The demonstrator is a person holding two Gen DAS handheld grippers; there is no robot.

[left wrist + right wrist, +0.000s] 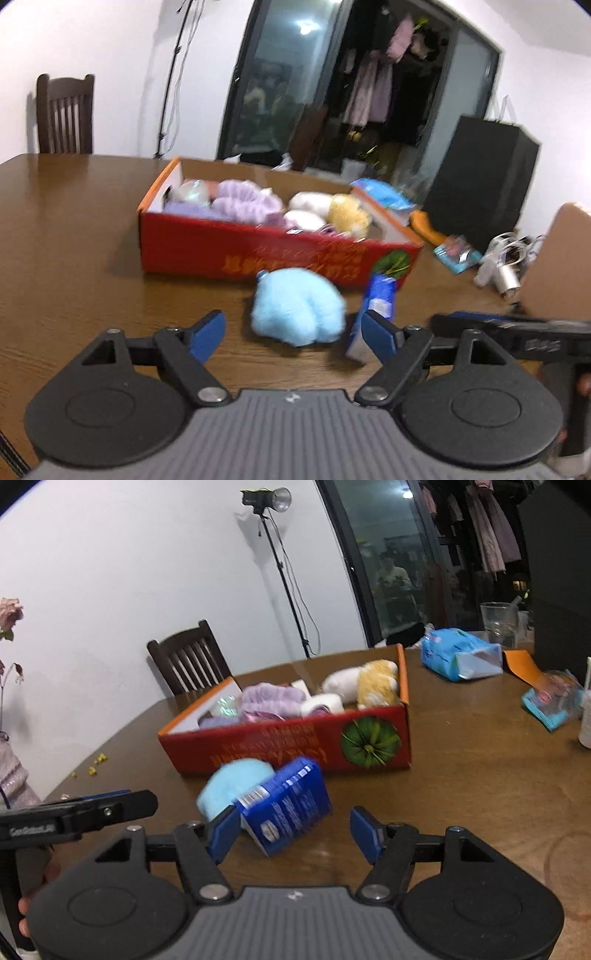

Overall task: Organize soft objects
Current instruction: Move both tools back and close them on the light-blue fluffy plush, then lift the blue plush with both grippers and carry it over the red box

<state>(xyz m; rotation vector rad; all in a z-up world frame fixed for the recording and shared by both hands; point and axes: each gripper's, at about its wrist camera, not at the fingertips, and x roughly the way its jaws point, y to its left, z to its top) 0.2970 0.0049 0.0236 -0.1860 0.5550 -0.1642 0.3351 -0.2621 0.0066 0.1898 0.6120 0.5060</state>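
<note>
Left wrist view: blue plush [297, 306] just beyond spread left fingers [212, 330], right fingers [225, 829] likewise released

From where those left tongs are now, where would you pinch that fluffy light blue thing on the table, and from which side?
Grip the fluffy light blue toy across its rounded middle, coming straight ahead and slightly down with the open left tongs. It lies directly between the fingers, and the blue packet crowds its right side while the red box stands just behind, so the near side looks freest. Being soft, it should squash to fit.
</note>
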